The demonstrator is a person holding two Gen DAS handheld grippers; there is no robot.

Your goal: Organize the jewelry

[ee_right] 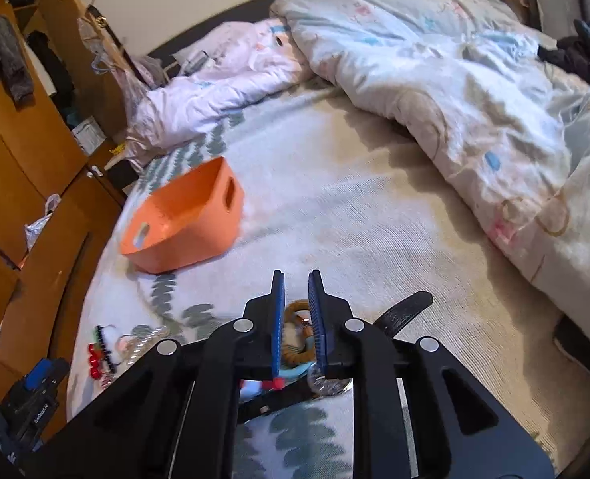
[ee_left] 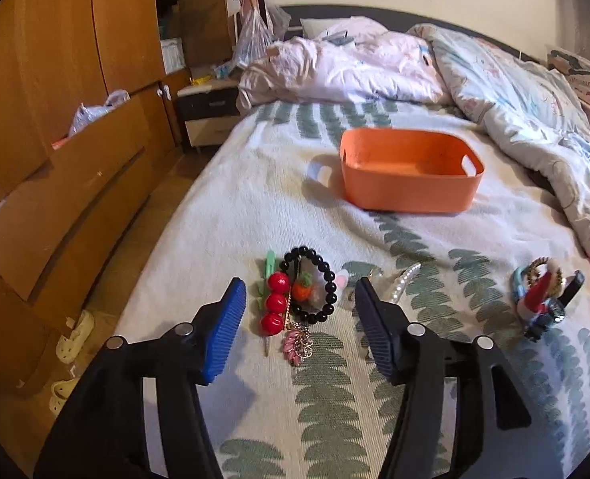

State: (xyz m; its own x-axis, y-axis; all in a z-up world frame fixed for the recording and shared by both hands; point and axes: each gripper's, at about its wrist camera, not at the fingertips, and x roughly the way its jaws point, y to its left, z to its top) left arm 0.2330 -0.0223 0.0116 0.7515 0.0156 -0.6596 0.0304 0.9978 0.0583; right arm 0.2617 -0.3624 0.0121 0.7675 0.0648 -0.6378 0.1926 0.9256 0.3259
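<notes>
The left claw [ee_right: 35,399] bears small white lettering (too blurred to read).

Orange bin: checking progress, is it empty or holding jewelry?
Empty: the orange bin shows a bare floor; jewelry lies on the bedspread.

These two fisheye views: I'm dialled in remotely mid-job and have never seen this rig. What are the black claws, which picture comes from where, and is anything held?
The claws are two-finger grippers that a person holds, one in each hand, each with a camera looking along its fingers. One picture comes from the left gripper, the other from the right gripper. Both look down on a bed. On it stand an empty orange basket and two heaps of jewelry: a black bead bracelet and red bead clip before the left gripper, a tangle with a watch under the right. The left is open, holding nothing. The right's jaws stand slightly apart over the tangle; no grip shows.
</notes>
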